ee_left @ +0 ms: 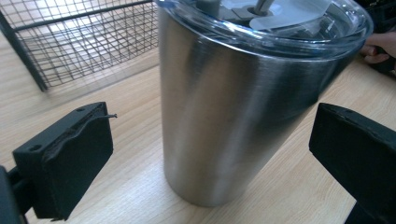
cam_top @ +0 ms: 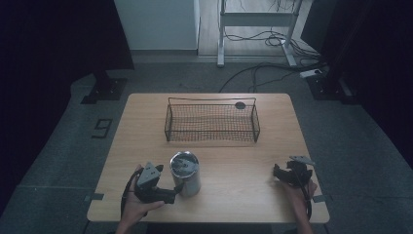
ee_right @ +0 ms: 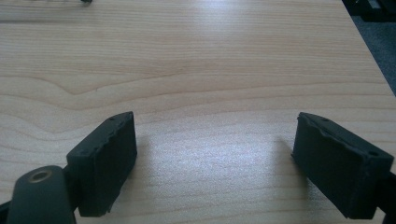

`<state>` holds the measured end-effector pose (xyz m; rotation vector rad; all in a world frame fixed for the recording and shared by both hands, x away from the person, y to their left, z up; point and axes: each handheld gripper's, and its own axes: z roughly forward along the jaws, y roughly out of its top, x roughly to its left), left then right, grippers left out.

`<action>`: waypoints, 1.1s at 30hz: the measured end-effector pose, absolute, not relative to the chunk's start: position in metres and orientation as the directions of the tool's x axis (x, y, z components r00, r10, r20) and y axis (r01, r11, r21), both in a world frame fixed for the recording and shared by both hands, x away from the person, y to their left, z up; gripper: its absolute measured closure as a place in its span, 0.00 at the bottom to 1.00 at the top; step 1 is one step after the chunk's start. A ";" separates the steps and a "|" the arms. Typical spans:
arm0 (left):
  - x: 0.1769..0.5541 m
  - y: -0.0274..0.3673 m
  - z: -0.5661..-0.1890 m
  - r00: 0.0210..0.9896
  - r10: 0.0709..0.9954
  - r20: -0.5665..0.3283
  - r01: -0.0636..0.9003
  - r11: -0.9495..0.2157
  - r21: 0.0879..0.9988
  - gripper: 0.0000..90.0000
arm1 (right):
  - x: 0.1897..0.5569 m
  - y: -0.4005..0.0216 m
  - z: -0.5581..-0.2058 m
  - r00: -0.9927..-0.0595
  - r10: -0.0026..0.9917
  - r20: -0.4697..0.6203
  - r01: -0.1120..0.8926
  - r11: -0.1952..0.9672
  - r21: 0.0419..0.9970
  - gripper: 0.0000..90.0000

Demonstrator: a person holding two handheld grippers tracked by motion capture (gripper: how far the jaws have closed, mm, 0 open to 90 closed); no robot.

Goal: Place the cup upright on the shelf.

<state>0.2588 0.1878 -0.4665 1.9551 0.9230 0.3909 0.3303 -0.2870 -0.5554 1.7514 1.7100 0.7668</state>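
A steel tumbler with a clear lid stands upright on the wooden table, near the front left. My left gripper is beside it, open, its jaws either side of the tumbler's lower wall without touching. Seen close in the left gripper view, the tumbler stands between the two black pads. My right gripper rests low over the table at the front right, open. In the right gripper view its pads stand wide apart over bare wood, nothing between them.
A black wire basket stands at the table's far middle, with a small dark round thing at its back right corner. Its mesh shows behind the tumbler in the left gripper view. Cables and desk legs lie on the floor beyond.
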 end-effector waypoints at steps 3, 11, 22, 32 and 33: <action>0.259 0.183 -0.468 0.676 0.732 -0.086 0.449 -0.316 0.835 0.00 | 0.330 -0.287 -0.555 0.019 1.000 0.012 0.674 -0.021 0.738 0.15; 0.263 0.175 -0.475 0.681 0.727 -0.085 0.454 -0.328 0.829 0.00 | 0.330 -0.287 -0.555 0.019 1.000 0.012 0.674 -0.021 0.738 0.15; 0.270 0.165 -0.481 0.677 0.731 -0.086 0.465 -0.334 0.820 0.00 | 0.330 -0.287 -0.555 0.019 1.000 0.011 0.674 -0.021 0.739 0.15; 0.279 0.153 -0.484 0.675 0.733 -0.084 0.474 -0.343 0.811 0.00 | 0.330 -0.287 -0.555 0.019 1.000 0.011 0.674 -0.021 0.739 0.15; 0.281 0.151 -0.485 0.675 0.733 -0.083 0.473 -0.344 0.811 0.00 | 0.330 -0.287 -0.555 0.019 1.000 0.011 0.674 -0.021 0.739 0.15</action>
